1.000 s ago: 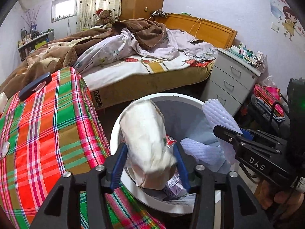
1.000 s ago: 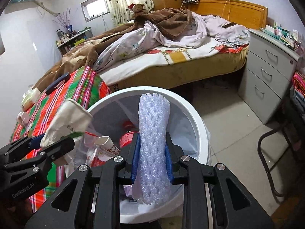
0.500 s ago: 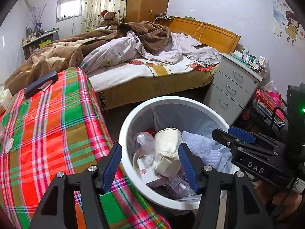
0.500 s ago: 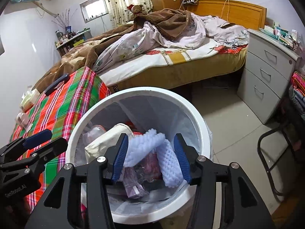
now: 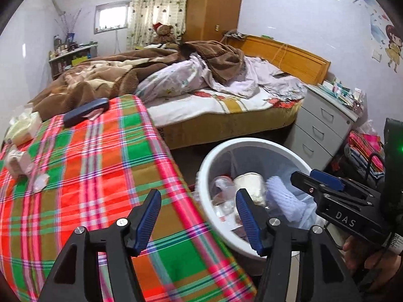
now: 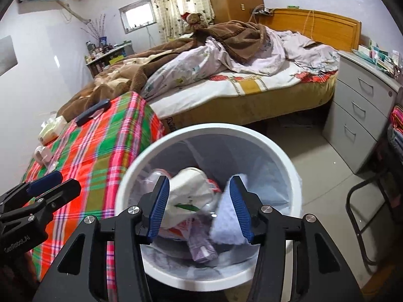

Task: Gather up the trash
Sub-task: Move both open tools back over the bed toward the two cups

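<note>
White foam netting (image 6: 226, 224) and a crumpled paper bag (image 6: 191, 188) lie inside the white trash bin (image 6: 284, 158), beside the plaid tabletop (image 5: 83, 166). Right gripper (image 6: 199, 207) hangs above the bin, released and empty; left gripper (image 5: 197, 220) is spread, holding nothing.

The bin's (image 6: 289, 166) near rim hides behind black fingers (image 6: 158, 201). Trash beneath the foam sleeve (image 6: 224, 224) stays buried. Small scraps (image 5: 37, 181) on the plaid surface (image 5: 100, 163) blur, unidentifiable.
</note>
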